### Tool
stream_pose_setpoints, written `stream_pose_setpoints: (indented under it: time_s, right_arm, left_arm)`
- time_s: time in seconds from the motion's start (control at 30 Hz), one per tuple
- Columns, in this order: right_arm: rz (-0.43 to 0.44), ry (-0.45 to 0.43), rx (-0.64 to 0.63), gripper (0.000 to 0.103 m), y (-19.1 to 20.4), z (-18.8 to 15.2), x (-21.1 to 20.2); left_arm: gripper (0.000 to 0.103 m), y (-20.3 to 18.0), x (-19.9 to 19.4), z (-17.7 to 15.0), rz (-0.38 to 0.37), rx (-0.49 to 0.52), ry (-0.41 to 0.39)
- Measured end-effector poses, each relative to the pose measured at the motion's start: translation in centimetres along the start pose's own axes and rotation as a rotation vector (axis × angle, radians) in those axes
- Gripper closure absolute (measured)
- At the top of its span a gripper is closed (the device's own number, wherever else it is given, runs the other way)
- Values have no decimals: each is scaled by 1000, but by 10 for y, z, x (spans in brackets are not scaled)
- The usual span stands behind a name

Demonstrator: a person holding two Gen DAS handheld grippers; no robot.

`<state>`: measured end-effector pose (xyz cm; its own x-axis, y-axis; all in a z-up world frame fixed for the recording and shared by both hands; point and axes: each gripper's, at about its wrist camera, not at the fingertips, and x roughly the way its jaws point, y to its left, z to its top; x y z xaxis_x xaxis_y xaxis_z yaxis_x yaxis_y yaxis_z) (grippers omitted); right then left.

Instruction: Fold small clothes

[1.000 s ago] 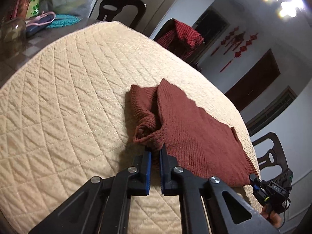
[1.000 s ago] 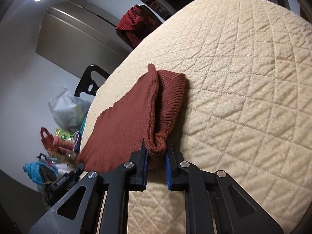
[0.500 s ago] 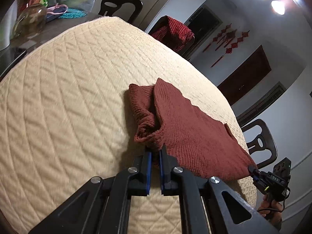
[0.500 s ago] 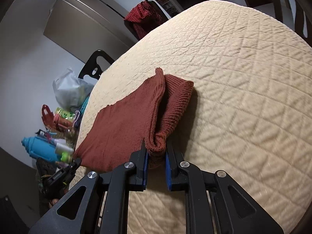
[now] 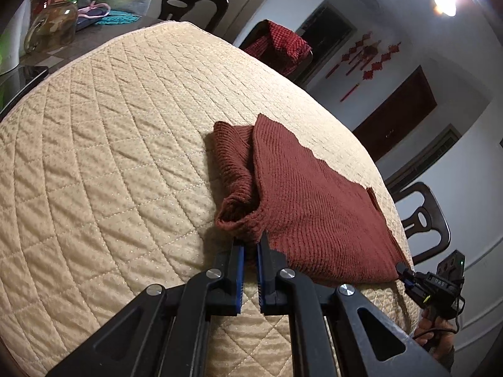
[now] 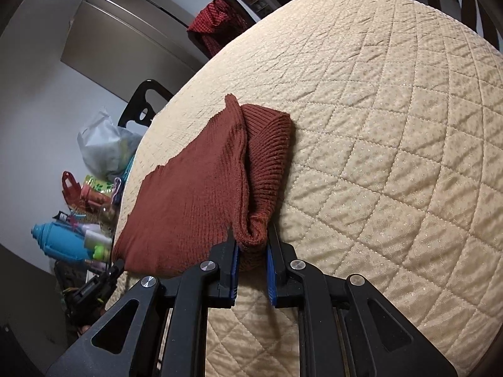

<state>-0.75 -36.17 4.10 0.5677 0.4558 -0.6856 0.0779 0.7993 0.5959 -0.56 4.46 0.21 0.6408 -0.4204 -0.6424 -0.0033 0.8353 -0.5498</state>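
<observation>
Left wrist view: the left claw (image 5: 250, 248) is clamped on the near edge of the rust knit garment (image 5: 301, 207), which lies on the quilted beige worktop (image 5: 110, 157); dark chairs (image 5: 421, 223) stand beyond it. Right wrist view: the right claw (image 6: 253, 248) pinches the garment's (image 6: 195, 194) bunched ribbed fold; bags and bottles (image 6: 85, 213) crowd beyond the garment.

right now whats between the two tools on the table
The rust knit garment spans it, left tool and right tool each pinching a near corner; both wrist views show this.
</observation>
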Motion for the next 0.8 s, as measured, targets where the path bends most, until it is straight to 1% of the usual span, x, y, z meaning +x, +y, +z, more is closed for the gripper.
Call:
stream_pose_setpoints:
  time_s: [0.07, 0.1, 0.13, 0.2, 0.27, 0.37, 0.43, 0.5, 0.53, 0.57, 0.6, 0.63, 0.67, 0.73, 0.8]
  right_arm:
    - [-17, 12, -13, 86, 2, -1, 1]
    - [-35, 13, -24, 82, 4, -2, -1]
    - [-52, 5, -39, 81, 6, -3, -4]
    - [-93, -33, -93, 81, 16, -5, -15]
    - [-111, -74, -126, 81, 23, -7, -26]
    - [-116, -146, -186, 81, 40, -8, -40]
    - [-94, -155, -237, 81, 51, -10, -36]
    - [-71, -114, -275, 81, 57, -11, -20]
    - [-69, -100, -273, 81, 55, -11, -13]
    - [-73, -90, -268, 81, 50, -10, -5]
    - [-98, -80, -253, 82, 44, -8, 4]
    - [-124, -71, -228, 86, 36, -6, 10]
    - [-117, -77, -211, 92, 30, -5, 12]
    - [-105, -80, -193, 92, 27, -4, 9]
    - [-122, -82, -216, 92, 34, -2, 5]
  left_arm:
    - [92, -1, 0, 1, 9, 1, 9]
    - [91, -1, -2, 2, 10, 5, 6]
    - [87, -2, -5, 2, 7, 9, -1]
    - [84, -3, -14, 7, 19, 16, -27]
    - [84, -3, -24, 10, 36, 24, -60]
    - [84, -5, -33, 18, 41, 34, -98]
    - [84, -11, -32, 21, 28, 61, -106]
    - [84, -20, -22, 21, -1, 90, -84]
    - [84, -24, -16, 20, -10, 110, -72]
    - [84, -28, -5, 19, -3, 131, -55]
    - [84, -30, 3, 18, 9, 139, -37]
    - [84, -30, 12, 16, 13, 141, -17]
    - [84, -28, 19, 16, 15, 137, -2]
    - [84, -27, 22, 16, 15, 144, 0]
    - [84, -29, 20, 20, 14, 150, 2]
